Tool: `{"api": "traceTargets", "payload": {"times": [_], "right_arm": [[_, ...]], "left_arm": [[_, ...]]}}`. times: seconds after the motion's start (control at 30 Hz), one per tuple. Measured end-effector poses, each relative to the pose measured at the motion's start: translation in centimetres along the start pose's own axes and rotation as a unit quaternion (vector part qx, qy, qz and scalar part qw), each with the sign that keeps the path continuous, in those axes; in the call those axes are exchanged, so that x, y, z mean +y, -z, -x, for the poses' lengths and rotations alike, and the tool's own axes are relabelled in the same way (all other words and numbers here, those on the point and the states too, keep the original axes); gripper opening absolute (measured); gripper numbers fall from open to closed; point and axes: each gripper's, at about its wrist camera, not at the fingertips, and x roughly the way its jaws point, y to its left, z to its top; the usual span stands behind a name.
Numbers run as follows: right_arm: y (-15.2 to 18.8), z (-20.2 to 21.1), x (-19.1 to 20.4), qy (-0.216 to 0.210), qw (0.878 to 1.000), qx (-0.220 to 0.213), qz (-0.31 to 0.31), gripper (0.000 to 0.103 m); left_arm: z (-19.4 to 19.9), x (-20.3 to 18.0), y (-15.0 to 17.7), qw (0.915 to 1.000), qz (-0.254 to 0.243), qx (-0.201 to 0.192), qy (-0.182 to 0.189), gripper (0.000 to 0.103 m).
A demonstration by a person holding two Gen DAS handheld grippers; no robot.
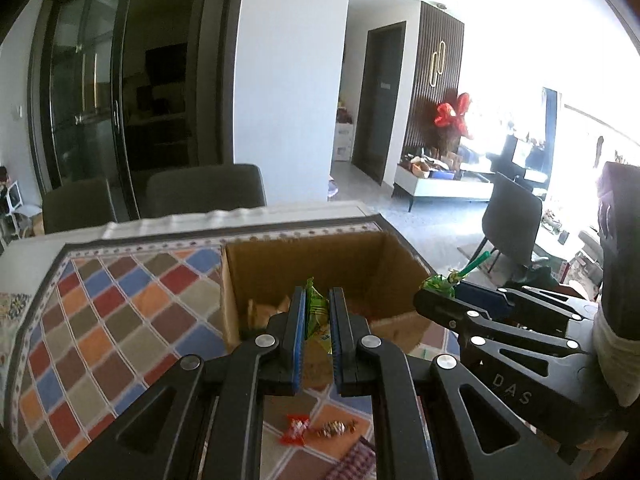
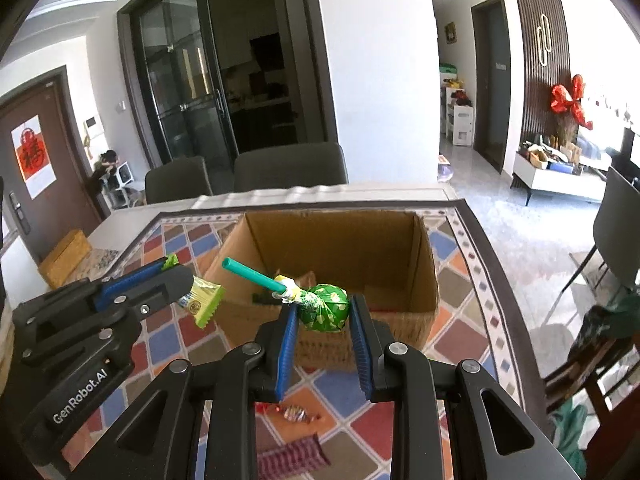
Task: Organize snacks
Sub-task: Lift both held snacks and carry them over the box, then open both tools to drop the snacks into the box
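Note:
An open cardboard box (image 1: 280, 264) (image 2: 424, 276) stands on a checkered tablecloth. My left gripper (image 1: 317, 300) is shut on a green and yellow snack packet (image 1: 318, 312) and holds it over the box's near edge; it also shows in the right wrist view (image 2: 176, 276) with the packet (image 2: 204, 300) sticking out. My right gripper (image 2: 323, 308) is shut on a green-wrapped lollipop (image 2: 324, 306) with a teal stick, just before the box; it shows in the left wrist view (image 1: 440, 290) at the box's right side. Some snacks lie inside the box.
Wrapped candies (image 1: 316, 428) (image 2: 294, 414) and a striped packet (image 2: 288, 456) lie on the tablecloth (image 1: 100, 320) below the grippers. Two dark chairs (image 2: 288, 166) stand behind the table. A yellow box (image 2: 66, 258) sits at the left.

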Motion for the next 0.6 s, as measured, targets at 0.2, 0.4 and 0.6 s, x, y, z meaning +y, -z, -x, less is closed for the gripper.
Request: {"api": "traceTargets", "payload": {"times": [0.2, 0.4, 0.6], "right_arm": [[-2.6, -1.1, -0.1, -0.004, 1.000, 0.001, 0.008, 0.027], [-4.1, -3.2, -0.6, -0.007, 1.000, 0.019, 0.015, 0.027], [-4.3, -6.0, -1.1, -0.008, 0.998, 0.053, 0.015, 0.027]], "left_arm": [[-1.5, 0.7, -1.9, 0.9999, -0.010, -0.001, -0.009, 0.013], [-3.9, 1.5, -3.0, 0.9998, -0.009, 0.017, -0.008, 0.013], [-6.8, 2.0, -3.4, 0.9988, -0.006, 0.049, -0.005, 0.013]]}}
